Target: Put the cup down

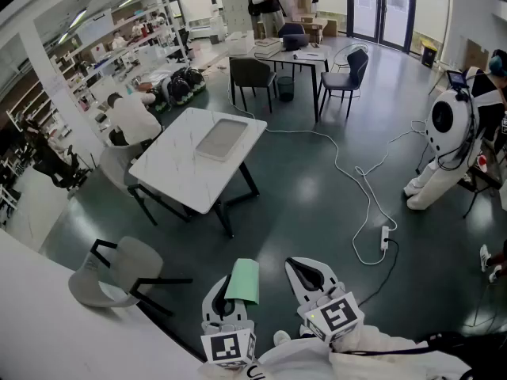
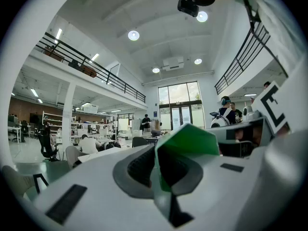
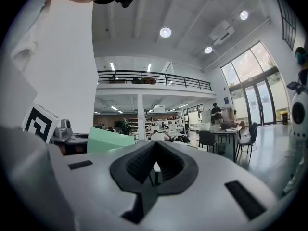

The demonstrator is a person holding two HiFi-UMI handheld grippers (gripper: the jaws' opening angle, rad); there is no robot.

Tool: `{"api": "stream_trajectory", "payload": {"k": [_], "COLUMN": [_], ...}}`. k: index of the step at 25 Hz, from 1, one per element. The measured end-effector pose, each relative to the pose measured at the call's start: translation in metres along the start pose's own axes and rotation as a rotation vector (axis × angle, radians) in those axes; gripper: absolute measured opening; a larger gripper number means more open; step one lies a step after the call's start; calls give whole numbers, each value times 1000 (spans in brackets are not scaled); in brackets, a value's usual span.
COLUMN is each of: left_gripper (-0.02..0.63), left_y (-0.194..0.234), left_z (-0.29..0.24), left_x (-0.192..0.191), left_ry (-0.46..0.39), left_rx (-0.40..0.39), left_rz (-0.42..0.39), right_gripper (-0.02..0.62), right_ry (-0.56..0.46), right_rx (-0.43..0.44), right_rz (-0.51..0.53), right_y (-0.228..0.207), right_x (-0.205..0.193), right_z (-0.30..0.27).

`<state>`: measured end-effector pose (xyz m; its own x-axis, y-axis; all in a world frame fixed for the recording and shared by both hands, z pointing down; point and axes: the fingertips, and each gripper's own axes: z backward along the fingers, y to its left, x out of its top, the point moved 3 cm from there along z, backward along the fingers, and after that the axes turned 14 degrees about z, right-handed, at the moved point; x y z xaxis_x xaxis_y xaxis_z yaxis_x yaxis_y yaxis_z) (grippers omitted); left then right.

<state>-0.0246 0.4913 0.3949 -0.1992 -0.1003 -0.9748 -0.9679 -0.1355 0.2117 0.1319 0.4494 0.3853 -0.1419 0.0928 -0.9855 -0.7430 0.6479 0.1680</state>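
A light green cup [image 1: 242, 282] is held low in the head view, over the dark floor, with my left gripper [image 1: 230, 301] shut on it. In the left gripper view the cup [image 2: 186, 143] sits squeezed between the dark pads [image 2: 139, 166], its rim pinched to a fold, and the left gripper [image 2: 161, 171] points level. My right gripper [image 1: 310, 275] hangs just to its right, shut with nothing in it. From the right gripper view the cup [image 3: 109, 140] shows at the left, beside the right gripper [image 3: 155, 166]. A white table [image 1: 181, 172] with a grey tray [image 1: 224, 138] stands ahead.
A grey chair [image 1: 119, 271] stands at the lower left by a white counter [image 1: 47, 323]. A person [image 1: 133, 119] sits behind the table. A cable with a power strip [image 1: 384, 238] runs across the floor. A white robot [image 1: 444, 145] stands at the right.
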Motion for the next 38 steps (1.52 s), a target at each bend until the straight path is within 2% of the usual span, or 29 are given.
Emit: {"api": "stream_trajectory", "payload": {"k": [6,21,31,38], "left_gripper": [23,23,23,23], "left_y": [-14,-54,-52,-27], "left_z": [-7,-47,-96,-148], "left_x": [-5,-11,-10,-10], "left_ry": [8,6,-4,8], "left_rx": [8,61,51,54], "left_rz": [-1,8,-14,-12], "right_gripper": [6,6,6,6], "right_ry": [-5,-25,-16,6], "right_rx": [7,18,17,26], "right_rz": [-9,-49,-52,-51], "right_y": [-15,-88,-118,-139], "right_x": [-5,-16,-32,-45], "right_z": [7,22,-3,-57]}}
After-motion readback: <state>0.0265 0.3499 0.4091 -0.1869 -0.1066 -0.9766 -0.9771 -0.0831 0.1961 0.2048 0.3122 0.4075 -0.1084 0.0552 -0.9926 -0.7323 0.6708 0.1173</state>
